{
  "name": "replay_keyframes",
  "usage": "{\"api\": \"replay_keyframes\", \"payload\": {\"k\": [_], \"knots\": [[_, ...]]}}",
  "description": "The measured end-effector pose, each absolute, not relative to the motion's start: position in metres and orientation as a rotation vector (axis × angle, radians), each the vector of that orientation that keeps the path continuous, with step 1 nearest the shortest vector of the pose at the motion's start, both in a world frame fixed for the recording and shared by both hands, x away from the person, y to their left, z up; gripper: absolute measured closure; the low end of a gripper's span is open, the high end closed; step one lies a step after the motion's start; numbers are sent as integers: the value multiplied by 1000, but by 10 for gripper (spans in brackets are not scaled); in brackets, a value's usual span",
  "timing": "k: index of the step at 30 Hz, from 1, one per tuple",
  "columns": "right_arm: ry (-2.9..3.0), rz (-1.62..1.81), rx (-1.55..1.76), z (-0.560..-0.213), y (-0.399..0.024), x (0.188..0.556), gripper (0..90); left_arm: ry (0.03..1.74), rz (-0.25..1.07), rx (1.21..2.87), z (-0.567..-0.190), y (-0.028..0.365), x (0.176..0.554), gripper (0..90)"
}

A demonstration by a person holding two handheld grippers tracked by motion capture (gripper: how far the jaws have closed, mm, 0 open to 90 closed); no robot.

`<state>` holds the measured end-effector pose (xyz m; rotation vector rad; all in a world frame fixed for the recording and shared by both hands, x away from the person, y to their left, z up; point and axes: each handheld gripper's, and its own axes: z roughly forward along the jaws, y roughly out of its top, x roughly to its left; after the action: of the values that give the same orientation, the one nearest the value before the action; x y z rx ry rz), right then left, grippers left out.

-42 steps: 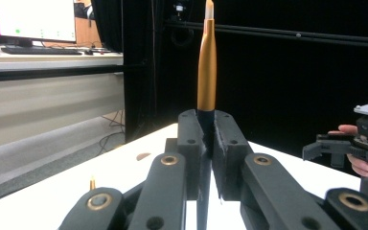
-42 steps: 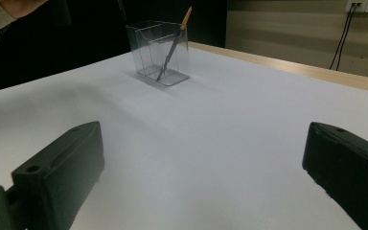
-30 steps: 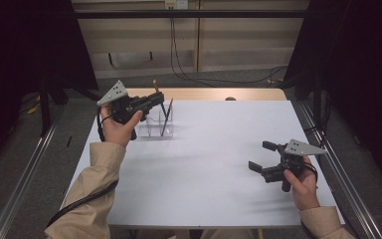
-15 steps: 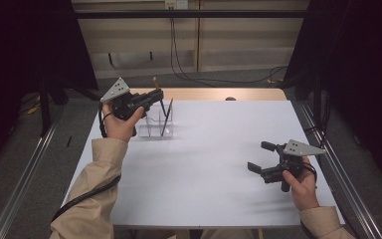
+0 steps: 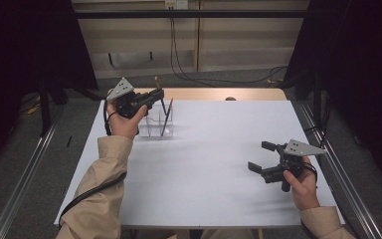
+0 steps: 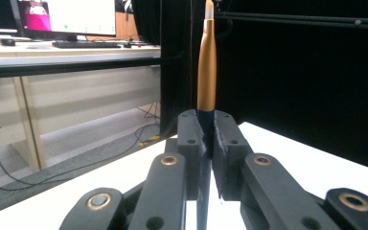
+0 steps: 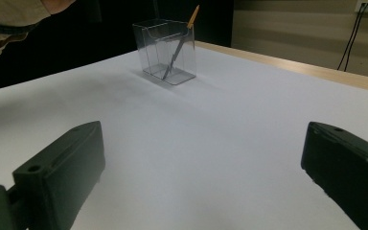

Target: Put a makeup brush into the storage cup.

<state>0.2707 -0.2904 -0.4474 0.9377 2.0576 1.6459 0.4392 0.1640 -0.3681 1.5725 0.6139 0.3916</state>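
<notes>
Both tools unmoved: left tool [image 5: 155, 94] still clamps pen [image 6: 207, 67]; right tool [image 5: 262, 157] gapes.

Ahead of my right gripper [image 5: 259, 157] the white table [image 5: 214, 149] lies bare all the way to the clear holder [image 7: 165, 50], so I can pass forward freely between its spread jaws; a pen [image 7: 179, 40] leans inside that holder, its orange tip poking above the rim; my left gripper [image 5: 155, 94] sits right over the holder, jaws clamped on an upright orange pen [image 6: 207, 62], so the holder's walls stand just beneath them; the sleeve [image 5: 102, 184] on my left arm blocks the table's near left side; between the two grippers the middle of the table is open
</notes>
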Motion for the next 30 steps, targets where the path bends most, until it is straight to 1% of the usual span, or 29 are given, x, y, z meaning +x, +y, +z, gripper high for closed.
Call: {"api": "replay_keyframes", "payload": {"k": [30], "knots": [[2037,1652,939,-447,-293,270,9,665,438,1609,-387,157,450,833]]}}
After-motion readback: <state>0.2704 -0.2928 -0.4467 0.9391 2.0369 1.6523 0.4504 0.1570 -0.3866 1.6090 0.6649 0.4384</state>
